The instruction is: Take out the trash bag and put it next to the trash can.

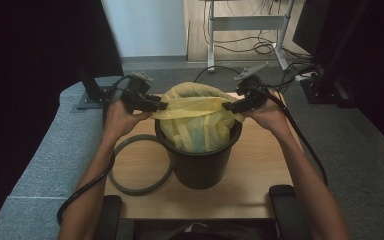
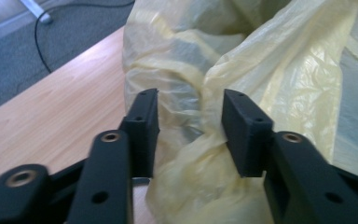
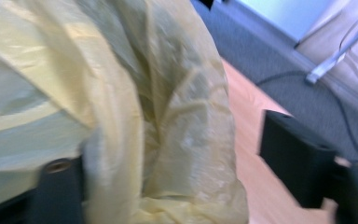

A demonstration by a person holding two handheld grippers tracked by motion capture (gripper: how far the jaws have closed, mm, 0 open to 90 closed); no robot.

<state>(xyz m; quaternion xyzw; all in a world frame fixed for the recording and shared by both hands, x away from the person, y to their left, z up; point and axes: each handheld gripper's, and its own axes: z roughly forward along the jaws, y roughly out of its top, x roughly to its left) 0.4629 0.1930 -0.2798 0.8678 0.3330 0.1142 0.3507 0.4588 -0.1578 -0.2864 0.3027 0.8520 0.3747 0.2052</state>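
A black bucket (image 1: 200,165) stands in the middle of the wooden table (image 1: 260,170), lined with a thin yellow plastic bag (image 1: 200,120) that bulges above the rim. My left gripper (image 1: 161,105) is at the bag's left top edge. In the left gripper view its jaws stand apart (image 2: 191,107) with a bunched fold of the bag (image 2: 284,70) between them, touching one jaw. My right gripper (image 1: 228,106) is at the bag's right edge. Its jaws are spread wide (image 3: 168,154) around the crumpled bag (image 3: 121,70), which covers one jaw. A band of bag stretches between the two grippers.
A grey ring (image 1: 135,187) lies flat on the table left of the bucket. Black pads (image 1: 287,210) sit at the table's near corners. Beyond the table are grey carpet, loose cables (image 1: 260,47) and a metal desk frame (image 1: 245,22).
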